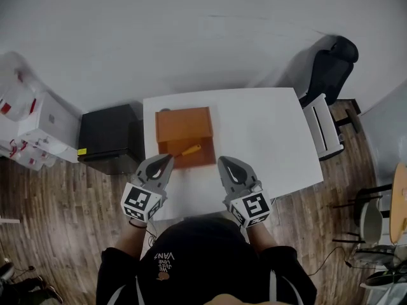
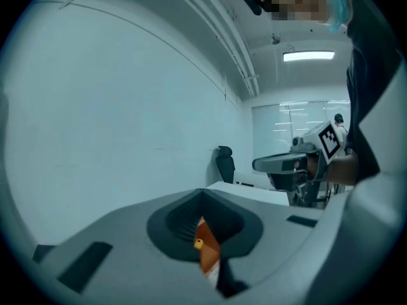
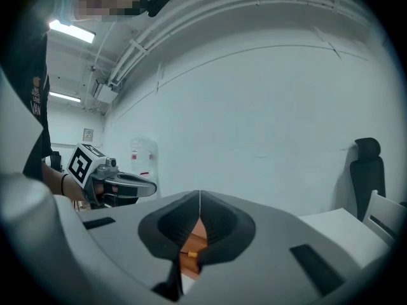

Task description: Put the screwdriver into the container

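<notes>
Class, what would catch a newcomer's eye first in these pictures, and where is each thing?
An orange container sits on the left half of the white table, a yellow-handled screwdriver lying at its near side. Just in front, the left gripper and right gripper hover side by side, both with jaws together and empty.

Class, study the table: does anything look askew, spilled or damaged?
Only the yellow-handled screwdriver: it lies slanted across the near part of the orange box-shaped container on the white table. Nothing looks spilled or damaged.
</notes>
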{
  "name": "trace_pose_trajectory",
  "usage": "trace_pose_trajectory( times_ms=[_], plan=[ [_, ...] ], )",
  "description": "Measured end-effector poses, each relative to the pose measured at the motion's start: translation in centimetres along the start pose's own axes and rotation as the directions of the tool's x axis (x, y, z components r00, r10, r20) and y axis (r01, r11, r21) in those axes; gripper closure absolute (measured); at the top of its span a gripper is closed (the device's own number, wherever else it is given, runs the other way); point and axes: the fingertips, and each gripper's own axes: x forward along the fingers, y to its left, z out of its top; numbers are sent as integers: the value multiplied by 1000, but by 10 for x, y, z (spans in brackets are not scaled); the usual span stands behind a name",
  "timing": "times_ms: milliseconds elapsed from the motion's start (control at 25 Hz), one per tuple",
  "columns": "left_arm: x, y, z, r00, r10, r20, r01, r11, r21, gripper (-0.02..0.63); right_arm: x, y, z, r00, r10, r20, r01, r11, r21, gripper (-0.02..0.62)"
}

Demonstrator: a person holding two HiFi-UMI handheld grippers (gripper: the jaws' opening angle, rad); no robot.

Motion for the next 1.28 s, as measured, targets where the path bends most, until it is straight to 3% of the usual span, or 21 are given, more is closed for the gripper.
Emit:
trace_pose_trajectory(
  times_ms=[840,1280],
  plan=[
    [-32,-6,5,995,68,69,-63,995,-78,591,10,12,1,999,40,-9,-40,999,-13,583],
    [-34,-13,6,995,69,74,-62,994,-92,591,12,19,-9,997,59,-39,-60,998,-8,584]
  ],
)
